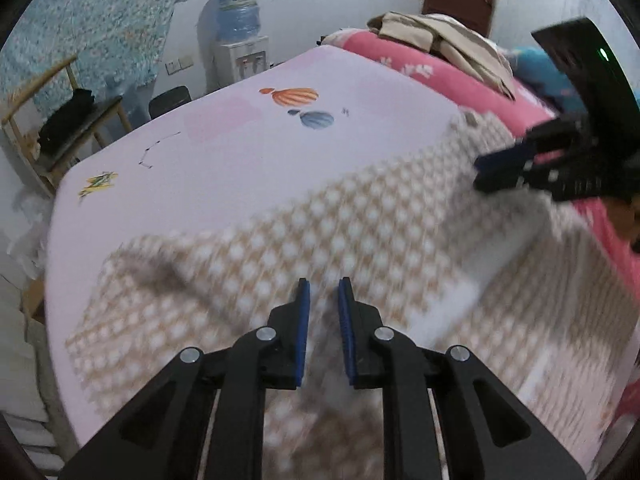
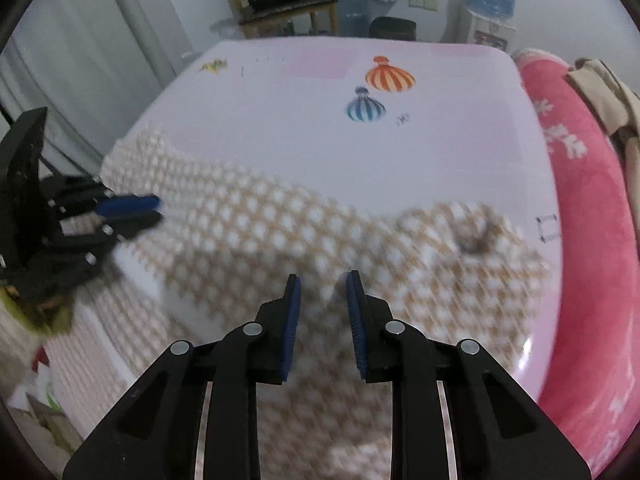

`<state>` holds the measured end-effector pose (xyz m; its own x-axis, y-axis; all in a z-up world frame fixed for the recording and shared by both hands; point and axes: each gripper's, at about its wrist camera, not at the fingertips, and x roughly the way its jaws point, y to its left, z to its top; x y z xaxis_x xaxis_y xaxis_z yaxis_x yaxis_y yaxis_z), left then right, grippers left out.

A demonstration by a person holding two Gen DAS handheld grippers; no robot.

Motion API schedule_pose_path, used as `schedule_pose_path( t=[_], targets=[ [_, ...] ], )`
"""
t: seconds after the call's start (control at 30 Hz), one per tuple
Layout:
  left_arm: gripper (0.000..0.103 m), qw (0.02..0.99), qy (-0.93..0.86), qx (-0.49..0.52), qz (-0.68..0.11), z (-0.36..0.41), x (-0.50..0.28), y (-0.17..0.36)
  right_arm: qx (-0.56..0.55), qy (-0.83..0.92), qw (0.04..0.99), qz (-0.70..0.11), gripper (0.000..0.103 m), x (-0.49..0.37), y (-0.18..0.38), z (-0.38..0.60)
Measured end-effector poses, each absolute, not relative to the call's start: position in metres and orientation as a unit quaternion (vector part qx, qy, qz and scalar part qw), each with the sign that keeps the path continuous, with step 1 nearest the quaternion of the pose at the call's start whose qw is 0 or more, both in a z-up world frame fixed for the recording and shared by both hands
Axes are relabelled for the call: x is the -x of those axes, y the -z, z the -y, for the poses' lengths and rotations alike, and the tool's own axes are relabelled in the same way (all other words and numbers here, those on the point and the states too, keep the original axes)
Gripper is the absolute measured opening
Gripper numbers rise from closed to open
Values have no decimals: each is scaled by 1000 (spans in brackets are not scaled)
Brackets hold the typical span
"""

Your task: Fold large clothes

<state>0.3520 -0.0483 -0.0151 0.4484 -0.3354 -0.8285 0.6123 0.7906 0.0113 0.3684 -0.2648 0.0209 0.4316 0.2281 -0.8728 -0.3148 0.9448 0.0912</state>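
Observation:
A large tan-and-white patterned garment lies spread on the pale pink table; its near part hangs over the front edge. My left gripper is open and empty just above the cloth. My right gripper is open and empty above the same garment. In the left wrist view the right gripper hangs over the garment's right part. In the right wrist view the left gripper hangs over its left edge. The cloth is blurred in both views.
The table carries balloon prints. A pink quilt with beige clothes lies along the right side. A water dispenser, a wooden chair and a black stool stand beyond the far edge.

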Motion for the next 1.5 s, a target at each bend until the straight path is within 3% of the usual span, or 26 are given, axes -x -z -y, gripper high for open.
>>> schedule_pose_path(
  t=[0.27,0.47,0.67,0.8,0.93,1.03,1.13,1.2,1.3,1.37,1.5],
  targets=[
    [14,845,310,-98,-425,38,-345,-12,40,-184,864,-467,22,-349,-54,245],
    [14,821,312,-138,-457,66,-335,18,106,-196,836,-502,21,-340,-10,203],
    [15,823,310,-98,-465,39,-324,11,61,-180,839,-510,20,-313,-20,236],
    [15,831,319,-64,-450,34,-321,-6,57,-178,859,-477,26,-303,-41,227],
    [33,835,294,-19,-465,37,-334,-2,41,-146,868,-472,33,-319,-35,223],
    [34,829,262,-20,-494,39,-341,19,2,-123,852,-509,33,-335,-4,232],
    [36,834,253,-22,-490,35,-330,10,-13,-114,857,-502,33,-312,-15,238],
    [50,838,245,-18,-486,28,-322,2,-34,-117,860,-496,52,-292,-25,243],
    [56,849,232,-7,-475,15,-306,-12,-54,-130,870,-473,58,-261,-37,245],
    [62,853,224,0,-471,7,-291,-20,-63,-139,874,-462,67,-246,-43,239],
    [71,864,210,-7,-458,-11,-258,-30,-65,-139,880,-449,73,-202,-38,230]
  ],
)
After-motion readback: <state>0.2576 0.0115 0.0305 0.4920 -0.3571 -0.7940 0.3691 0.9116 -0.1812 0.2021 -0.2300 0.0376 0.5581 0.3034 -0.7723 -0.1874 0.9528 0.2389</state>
